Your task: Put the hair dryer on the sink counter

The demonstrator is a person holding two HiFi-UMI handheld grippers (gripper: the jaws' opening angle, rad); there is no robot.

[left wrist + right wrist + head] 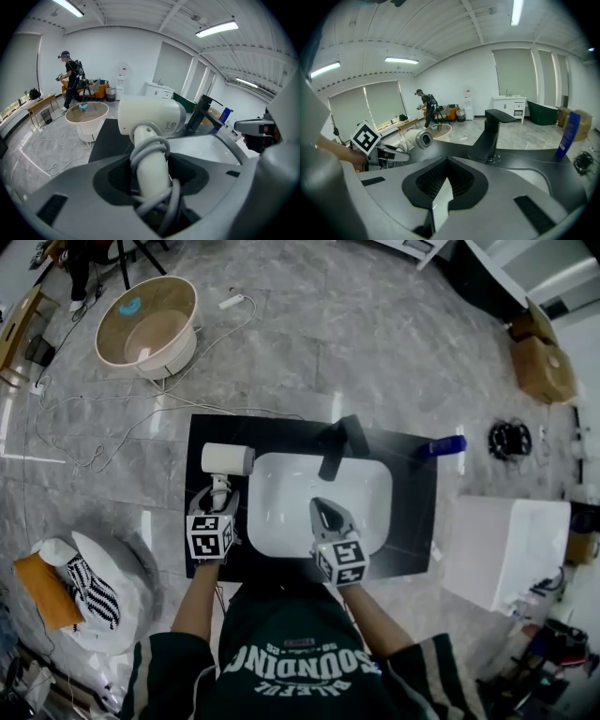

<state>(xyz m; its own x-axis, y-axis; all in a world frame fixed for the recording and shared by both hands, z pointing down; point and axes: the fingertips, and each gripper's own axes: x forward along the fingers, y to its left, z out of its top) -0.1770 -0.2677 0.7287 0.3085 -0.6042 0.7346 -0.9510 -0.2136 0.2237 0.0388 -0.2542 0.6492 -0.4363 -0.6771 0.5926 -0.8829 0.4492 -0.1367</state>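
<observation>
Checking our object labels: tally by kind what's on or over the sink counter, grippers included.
hair dryer: 1
faucet: 1
blue bottle: 1
grippers: 2, the left gripper and the right gripper
total: 5

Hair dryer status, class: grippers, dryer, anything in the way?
Left gripper clamps white hair dryer by cord-wrapped handle. Right gripper shut, empty, over white basin. Dryer over black sink counter, left of basin. Nothing blocking.
</observation>
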